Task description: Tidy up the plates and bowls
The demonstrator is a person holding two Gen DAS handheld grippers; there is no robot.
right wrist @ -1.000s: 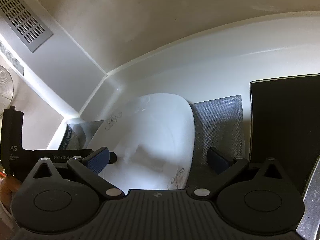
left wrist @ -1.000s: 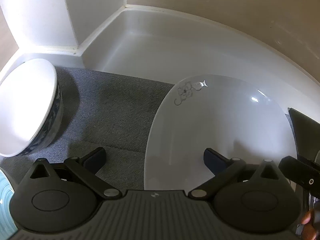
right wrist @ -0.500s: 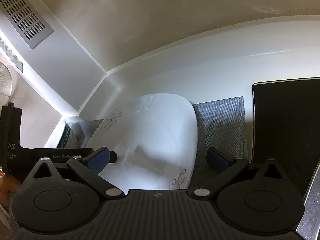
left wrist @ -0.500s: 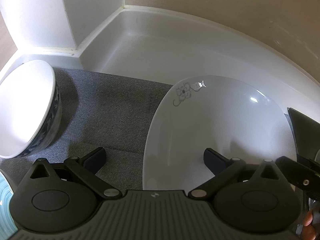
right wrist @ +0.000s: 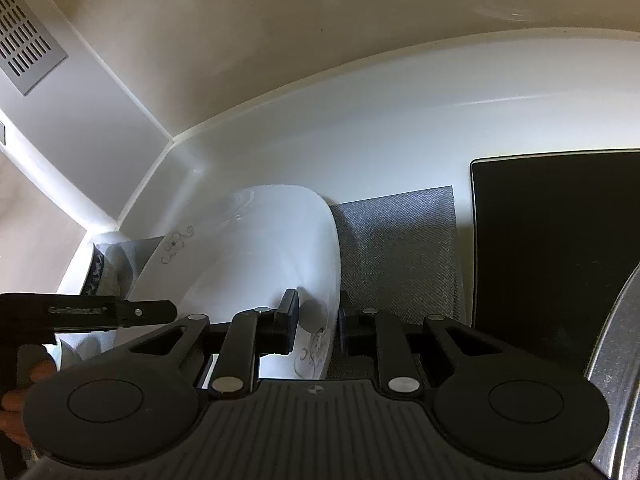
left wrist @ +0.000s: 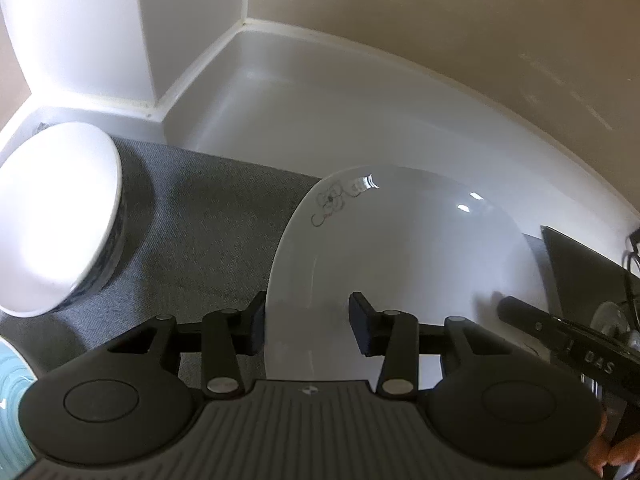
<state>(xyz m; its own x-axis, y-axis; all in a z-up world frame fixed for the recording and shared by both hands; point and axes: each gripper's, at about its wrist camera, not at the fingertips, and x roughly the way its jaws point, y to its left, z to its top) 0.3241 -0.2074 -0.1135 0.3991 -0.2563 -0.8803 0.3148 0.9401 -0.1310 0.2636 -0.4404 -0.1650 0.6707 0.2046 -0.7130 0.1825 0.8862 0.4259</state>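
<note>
A white square plate (left wrist: 404, 256) with small flower prints lies on a grey mat (left wrist: 200, 216); it also shows in the right wrist view (right wrist: 256, 264). My left gripper (left wrist: 306, 326) straddles the plate's left rim, jaws half closed around it. My right gripper (right wrist: 318, 324) has its jaws closed tight on the plate's right rim. A white bowl (left wrist: 52, 216) with a dark blue patterned outside stands on the mat to the left; its side shows in the right wrist view (right wrist: 96, 272).
A white counter (left wrist: 360, 120) runs to a beige wall with a corner at the back left. A black cooktop (right wrist: 552, 240) lies right of the mat. A light blue dish edge (left wrist: 10, 400) shows at the lower left. A metal rim (right wrist: 616, 360) is at far right.
Both grippers have closed in from wide open onto the plate's opposite rims. The plate sits nearer in both views.
</note>
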